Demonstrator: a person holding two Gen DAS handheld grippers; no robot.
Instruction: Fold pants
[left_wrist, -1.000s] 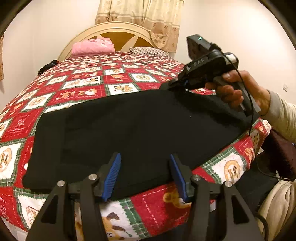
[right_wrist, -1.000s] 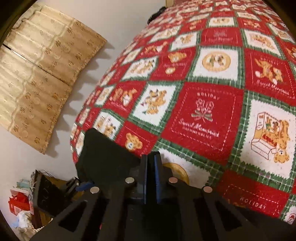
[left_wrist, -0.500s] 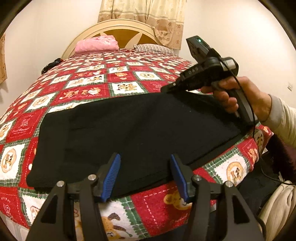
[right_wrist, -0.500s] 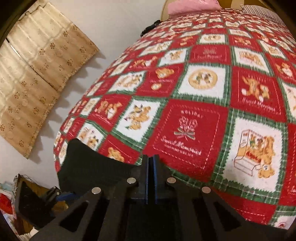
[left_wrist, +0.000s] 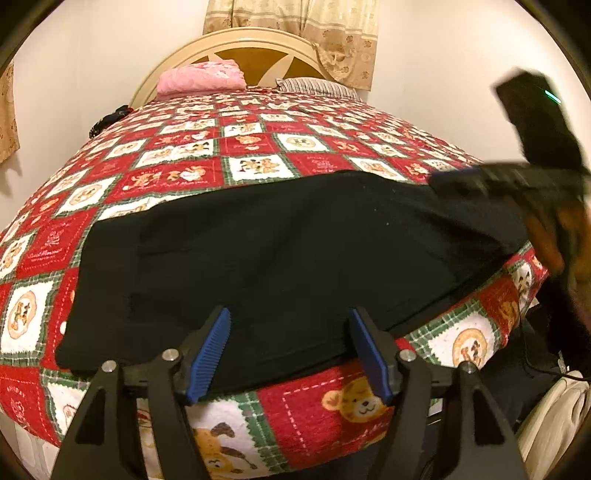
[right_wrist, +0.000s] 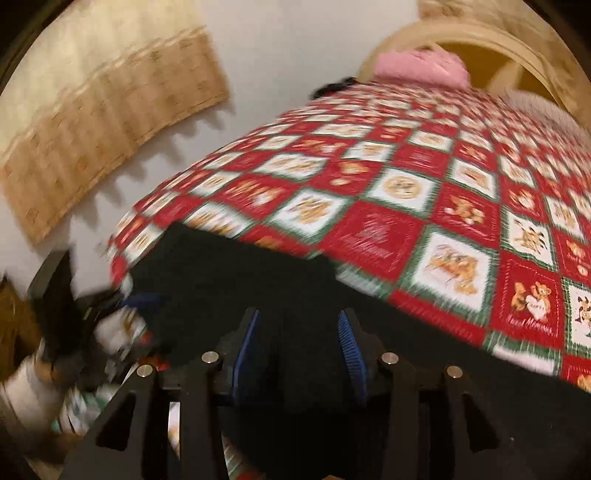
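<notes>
Black pants lie folded flat across the near end of a bed with a red and white patchwork quilt. My left gripper hangs over their near edge. Its blue pads are apart, opening wider, and press on nothing. In the left wrist view my right gripper is a blur at the pants' far right corner, with a hand on its grip. In the blurred right wrist view the right gripper is over the pants. Its jaws are opening and clear of the cloth.
A pink pillow and a striped pillow lie against the cream headboard. A dark object sits at the bed's far left edge. Beige curtains hang on the wall. Clutter lies on the floor beside the bed.
The right gripper was shut at the pants' far right corner; it has opened, let the cloth go and swung away to the right. The left gripper's jaws have widened a little.
</notes>
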